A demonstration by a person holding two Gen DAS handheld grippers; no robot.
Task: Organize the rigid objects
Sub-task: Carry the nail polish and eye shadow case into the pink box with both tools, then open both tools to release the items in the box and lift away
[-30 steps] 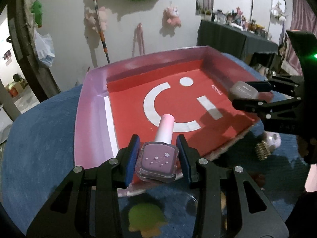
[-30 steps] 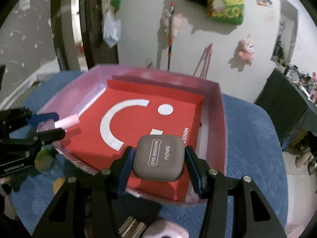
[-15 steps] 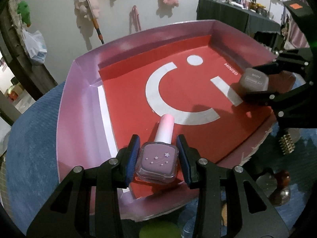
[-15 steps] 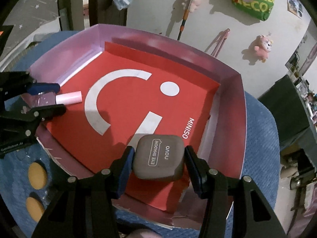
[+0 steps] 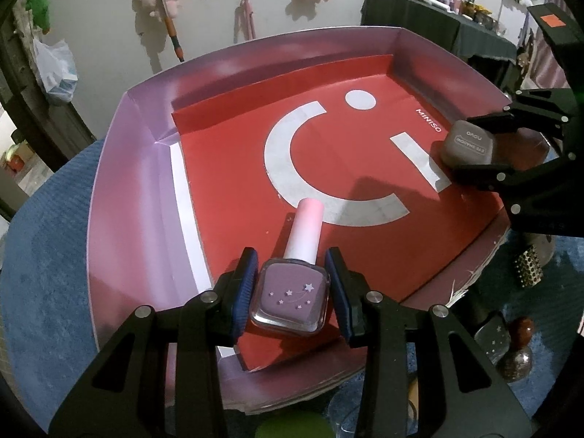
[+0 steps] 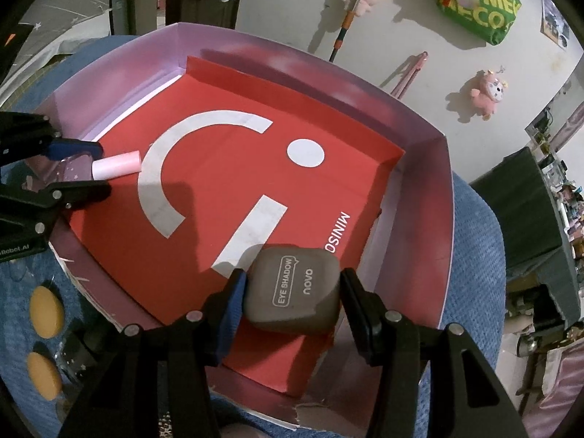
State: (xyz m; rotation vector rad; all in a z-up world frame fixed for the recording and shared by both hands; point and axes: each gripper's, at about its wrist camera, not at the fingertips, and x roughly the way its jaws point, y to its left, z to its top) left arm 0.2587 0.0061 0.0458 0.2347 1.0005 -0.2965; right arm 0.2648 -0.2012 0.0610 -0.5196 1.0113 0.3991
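Note:
A shallow box point(image 5: 120, 197) with pink walls and a red floor lies on the blue cloth; it also shows in the right wrist view point(image 6: 416, 197). My left gripper point(image 5: 292, 288) is shut on a purple nail polish bottle point(image 5: 290, 299) with a pink cap, low over the box's near left part. My right gripper point(image 6: 292, 299) is shut on a grey eye shadow case point(image 6: 294, 288), low over the box's near right corner. Each gripper shows in the other view, the right point(image 5: 474, 149) and the left point(image 6: 78, 168).
Two orange sponges point(image 6: 45, 312) and a clear item lie on the blue cloth left of the box. A studded item point(image 5: 529, 272) and a brown-capped bottle point(image 5: 518, 343) lie right of it. A green object point(image 5: 288, 425) sits under my left gripper.
Both grippers have moved forward and down over the box with their objects still held. The box now fills more of both views.

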